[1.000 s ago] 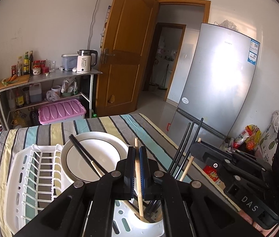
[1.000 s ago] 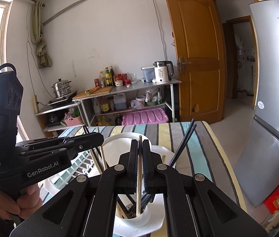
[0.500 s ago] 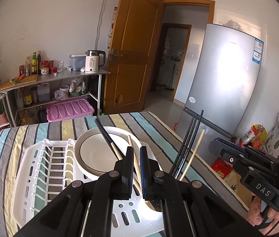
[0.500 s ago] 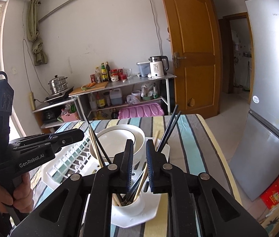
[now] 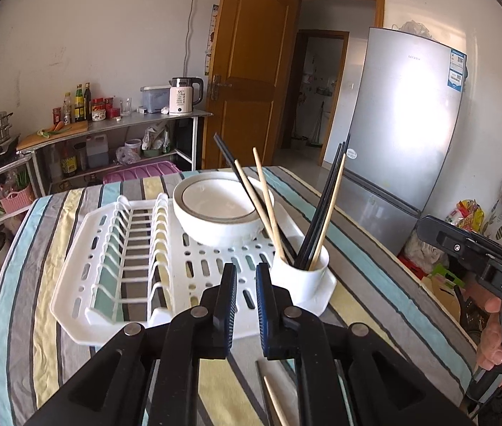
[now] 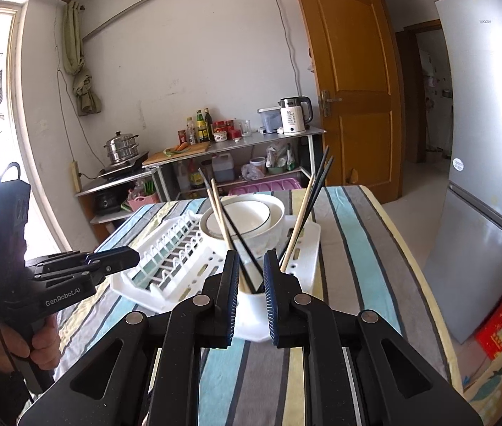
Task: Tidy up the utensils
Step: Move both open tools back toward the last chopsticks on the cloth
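So both black two-finger grippers hang over the striped tablecloth (image 5: 55, 284) with nothing in them. The left gripper (image 5: 243, 305) has just been opening, the right gripper (image 6: 251, 298) is slightly parted too, nothing between either's jaws. The wooden and black chopsticks (image 5: 321, 213) stand fanned in the small white holder cup (image 5: 300, 277) at the white plastic drying rack's (image 5: 87, 284) four o'clock corner, leaning since the cup's short. White bowl (image 5: 219, 213) sits at twelve. Another stick (image 5: 275, 401) lies at six on the cloth, probably next.

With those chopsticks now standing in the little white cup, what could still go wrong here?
The chopsticks lean far out of the cup, so a bump from either gripper might tip it. More chopsticks lie on the tablecloth under the left gripper, partly hidden and easily missed.
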